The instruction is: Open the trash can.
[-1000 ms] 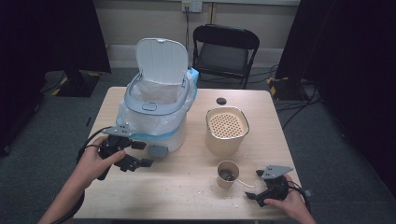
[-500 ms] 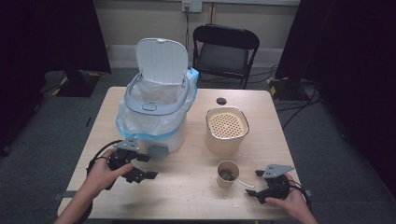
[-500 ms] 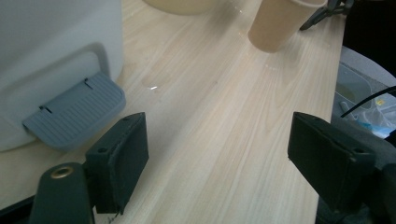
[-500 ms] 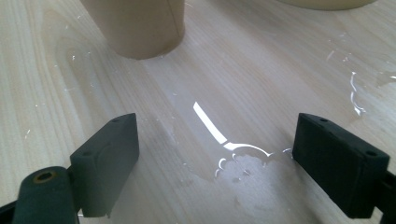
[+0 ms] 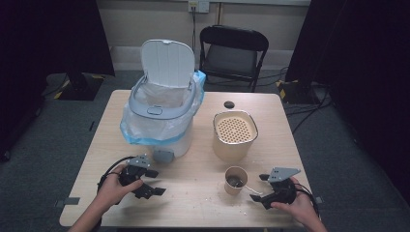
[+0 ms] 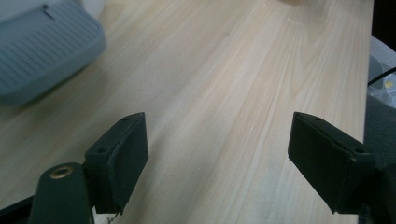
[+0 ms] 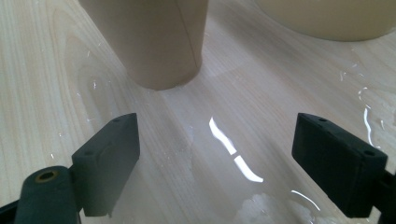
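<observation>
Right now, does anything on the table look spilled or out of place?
Yes. Pale crumbs and bits lie scattered on the table in front of the paper cup, and the right gripper view shows a clear, shiny item lying flat between the open right tongs, with white residue beside it.

My wood table (image 5: 203, 193) holds a white bin (image 5: 162, 121), a tan tub (image 5: 234, 137), a paper cup (image 5: 235, 180) and a small black cap (image 5: 229, 104).
</observation>
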Available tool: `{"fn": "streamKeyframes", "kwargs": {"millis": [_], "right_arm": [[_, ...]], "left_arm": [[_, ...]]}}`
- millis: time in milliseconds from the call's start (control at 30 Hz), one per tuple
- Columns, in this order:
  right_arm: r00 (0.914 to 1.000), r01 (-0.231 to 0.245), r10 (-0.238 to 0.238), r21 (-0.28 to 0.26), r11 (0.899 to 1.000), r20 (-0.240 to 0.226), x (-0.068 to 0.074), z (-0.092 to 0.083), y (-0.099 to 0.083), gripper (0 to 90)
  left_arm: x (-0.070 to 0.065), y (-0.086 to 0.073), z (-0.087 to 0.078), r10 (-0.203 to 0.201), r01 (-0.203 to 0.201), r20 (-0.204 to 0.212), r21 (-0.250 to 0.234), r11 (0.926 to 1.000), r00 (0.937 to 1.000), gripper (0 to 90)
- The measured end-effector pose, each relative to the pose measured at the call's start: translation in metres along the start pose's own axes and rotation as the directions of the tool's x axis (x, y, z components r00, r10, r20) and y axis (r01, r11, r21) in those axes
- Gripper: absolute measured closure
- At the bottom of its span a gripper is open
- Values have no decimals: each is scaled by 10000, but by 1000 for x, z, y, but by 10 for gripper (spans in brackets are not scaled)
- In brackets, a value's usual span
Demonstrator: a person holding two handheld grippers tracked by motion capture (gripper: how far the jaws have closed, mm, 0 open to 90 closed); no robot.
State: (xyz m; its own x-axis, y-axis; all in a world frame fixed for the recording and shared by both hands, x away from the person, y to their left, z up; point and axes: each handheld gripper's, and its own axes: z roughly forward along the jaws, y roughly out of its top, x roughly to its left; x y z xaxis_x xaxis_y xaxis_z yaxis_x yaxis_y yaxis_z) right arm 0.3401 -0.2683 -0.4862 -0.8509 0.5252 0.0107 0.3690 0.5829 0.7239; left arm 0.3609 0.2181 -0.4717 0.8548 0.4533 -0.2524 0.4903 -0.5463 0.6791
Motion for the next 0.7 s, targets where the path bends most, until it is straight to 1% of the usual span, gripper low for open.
{"fn": "streamKeyframes", "kwargs": {"millis": [33, 100, 167, 267, 367, 400, 433, 533, 600, 700], "right_arm": [[10000, 66, -65, 26, 10000, -64, 1, 1, 1, 151], [9999, 106, -105, 58, 9999, -132, 3, 3, 3, 151], [9996, 191, -188, 169, 9997, -199, 4, 5, 4, 150], [9992, 286, -279, 243, 9993, -289, 6, 8, 5, 150], [9988, 349, -343, 163, 9993, -347, 6, 9, 8, 150], [9988, 266, -261, 129, 9996, -417, 6, 8, 9, 150], [9986, 279, -276, 62, 9996, -449, 6, 9, 11, 149], [9985, 241, -238, 56, 9997, -493, 6, 9, 12, 149], [9986, 236, -233, 46, 9997, -478, 6, 10, 13, 148], [9982, 185, -186, -29, 9998, -567, 6, 10, 14, 146]], "left_arm": [[1, -1, 1, 53, -53, -5, 60, 10000, 10000, 198], [2, -3, 5, 24, -24, -2, 128, 9999, 10000, 198], [4, -5, 7, 91, -89, -87, 195, 9998, 9999, 198], [6, -7, 10, 176, -174, -150, 127, 9998, 9997, 198], [7, -7, 11, 258, -257, -156, 53, 9997, 9995, 199], [7, -7, 12, 289, -288, -155, 68, 9996, 9995, 206], [7, -7, 13, 343, -341, -167, 122, 9993, 9993, 208], [6, -8, 17, 574, -574, -171, 25, 9983, 9982, 204], [5, -8, 18, 809, -809, -245, 26, 9967, 9964, 201], [3, -10, 19, 1171, -1172, -218, -45, 9931, 9929, 167]]}}
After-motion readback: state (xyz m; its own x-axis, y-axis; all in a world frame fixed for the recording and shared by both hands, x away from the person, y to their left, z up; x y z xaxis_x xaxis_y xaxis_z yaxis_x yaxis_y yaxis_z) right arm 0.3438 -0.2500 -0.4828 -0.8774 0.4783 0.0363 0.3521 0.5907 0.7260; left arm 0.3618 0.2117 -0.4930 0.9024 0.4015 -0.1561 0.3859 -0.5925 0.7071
